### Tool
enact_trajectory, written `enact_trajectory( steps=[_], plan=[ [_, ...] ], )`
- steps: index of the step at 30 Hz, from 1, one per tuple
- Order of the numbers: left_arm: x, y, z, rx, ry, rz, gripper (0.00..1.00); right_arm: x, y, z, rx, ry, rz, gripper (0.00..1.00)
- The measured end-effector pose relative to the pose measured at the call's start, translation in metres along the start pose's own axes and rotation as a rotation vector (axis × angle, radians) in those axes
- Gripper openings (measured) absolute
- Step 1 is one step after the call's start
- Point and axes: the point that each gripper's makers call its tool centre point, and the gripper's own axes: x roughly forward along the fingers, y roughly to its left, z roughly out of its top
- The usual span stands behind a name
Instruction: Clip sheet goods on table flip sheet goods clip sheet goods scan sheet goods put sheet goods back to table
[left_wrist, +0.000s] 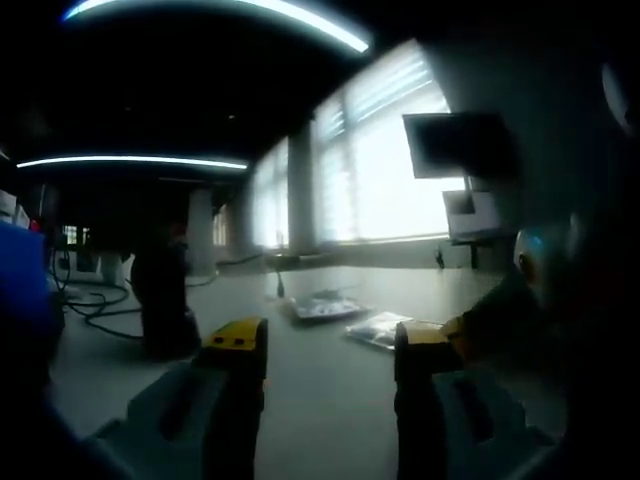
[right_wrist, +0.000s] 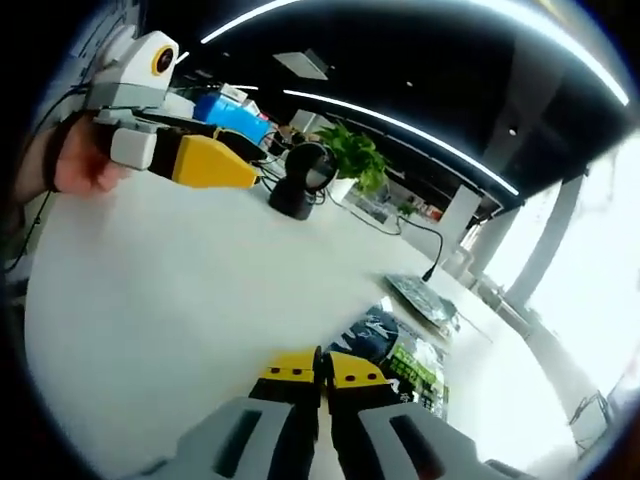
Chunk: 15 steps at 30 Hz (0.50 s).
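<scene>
Tongs first: my right tongs (right_wrist: 322, 372) have their yellow tips pressed together with nothing between them, hovering low over the white worktop (right_wrist: 180, 290). Just beyond those tips lie the sheet goods (right_wrist: 415, 370), flat packets with green, dark and blue printing, resting on the worktop. My left tongs (left_wrist: 330, 345) stand wide apart, empty, raised above the worktop; in the left gripper view the same flat packets lie well ahead, small and pale against bright windows (left_wrist: 390, 170).

From the right gripper view, my left tongs appear far off at the upper left, held in my hand (right_wrist: 80, 165). Farther back stand a black domed scanner (right_wrist: 300, 185), a leafy plant (right_wrist: 355, 155) and a blue box (right_wrist: 232, 115).

I judge the packets light, thin and floppy, probably slick plastic. Taking one by a free edge or corner looks best, since it lies flat and may slide or droop.
</scene>
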Motion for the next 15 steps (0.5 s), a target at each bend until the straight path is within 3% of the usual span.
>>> enact_trajectory(
  steps=[9,15],
  plan=[
    [0.0,0.0,0.0,-0.002,0.001,0.0,0.44,0.0,0.001,0.0,-0.029,0.01,0.023,0.0],
    [0.001,0.0,0.0,-0.003,0.002,0.001,0.44,-0.004,-0.015,0.014,0.092,-0.056,0.029,0.0]
  ],
)
